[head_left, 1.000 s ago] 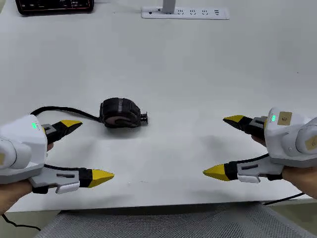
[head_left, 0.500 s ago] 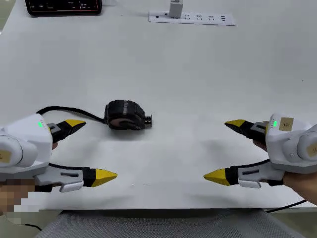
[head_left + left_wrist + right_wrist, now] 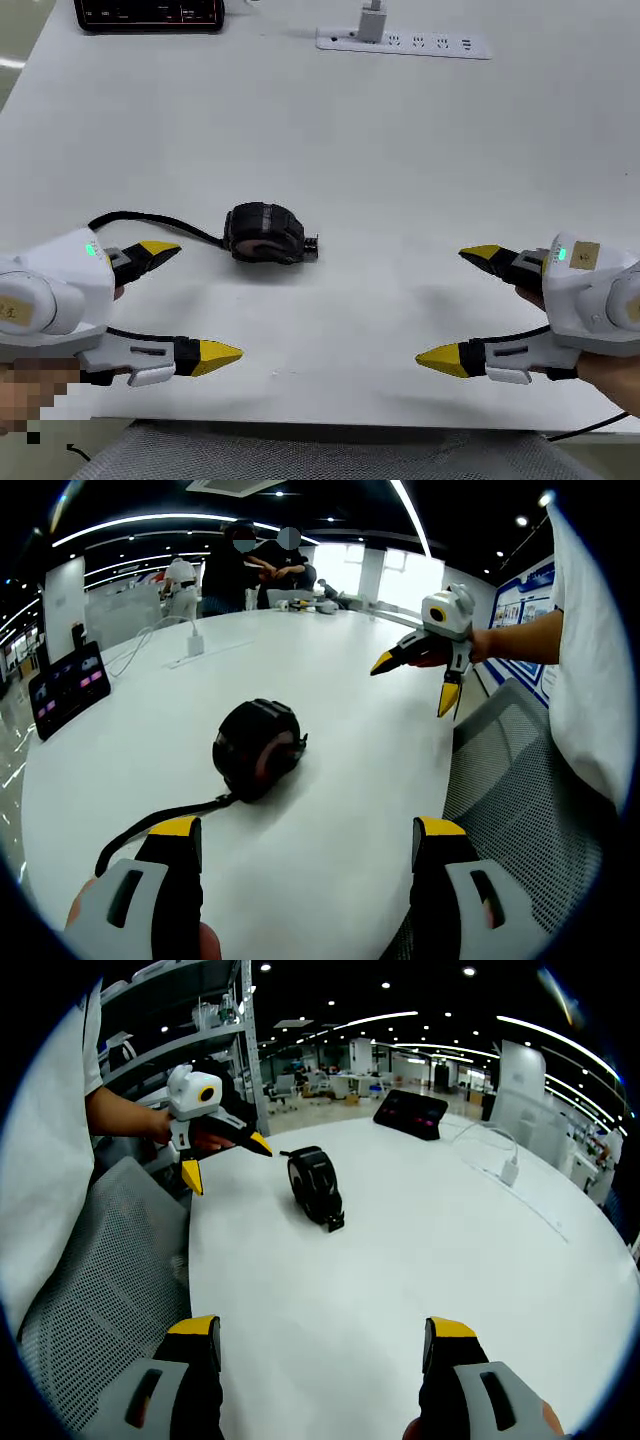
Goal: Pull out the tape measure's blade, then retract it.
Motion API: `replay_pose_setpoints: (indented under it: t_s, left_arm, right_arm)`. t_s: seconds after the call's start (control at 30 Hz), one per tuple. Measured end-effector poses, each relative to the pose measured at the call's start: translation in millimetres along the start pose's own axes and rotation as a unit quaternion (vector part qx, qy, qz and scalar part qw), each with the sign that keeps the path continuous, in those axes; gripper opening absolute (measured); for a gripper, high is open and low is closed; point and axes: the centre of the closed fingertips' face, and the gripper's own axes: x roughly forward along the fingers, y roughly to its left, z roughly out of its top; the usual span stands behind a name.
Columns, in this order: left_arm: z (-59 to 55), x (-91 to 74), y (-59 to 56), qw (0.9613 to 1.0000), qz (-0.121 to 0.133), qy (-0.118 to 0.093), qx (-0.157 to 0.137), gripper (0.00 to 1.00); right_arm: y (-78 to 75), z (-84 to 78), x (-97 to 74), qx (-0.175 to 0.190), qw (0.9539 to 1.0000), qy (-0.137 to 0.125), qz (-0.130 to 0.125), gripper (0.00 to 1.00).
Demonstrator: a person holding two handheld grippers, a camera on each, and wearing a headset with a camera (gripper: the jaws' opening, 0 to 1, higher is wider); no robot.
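tape measure [image 3: 265, 232]: mostly black
left claw [image 3: 210, 300]: white body, black arms, yellow tips
right claw [image 3: 438, 303]: white body, black arms, yellow tips
surface [image 3: 380, 150]: plain white

Left gripper [image 3: 210, 298] sits low at the near left, jaws spread wide, yellow tips pointing right. Right gripper [image 3: 440, 303] mirrors it at the near right, jaws just as wide, tips pointing left. Both hover level and well apart, facing each other, gripping nothing. A bare forearm [image 3: 515, 640] runs back from the right one.
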Motion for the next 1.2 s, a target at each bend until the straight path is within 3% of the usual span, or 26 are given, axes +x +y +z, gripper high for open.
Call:
replay_pose_setpoints:
  t_s: [0.73, 1.2]
  left_arm:
    - [7.1, 6.7, 13.2, 0.9999, 0.009, -0.007, 0.000, 0.86]
    - [14.1, 19.2, 24.1, 0.9999, -0.001, -0.007, 0.013, 0.85]
  right_arm:
    - [-5.7, 13.8, 10.0, -0.007, 0.9999, -0.011, 0.007, 0.83]
    - [-15.1, 20.1, 20.2, -0.013, 0.9998, -0.010, 0.013, 0.83]
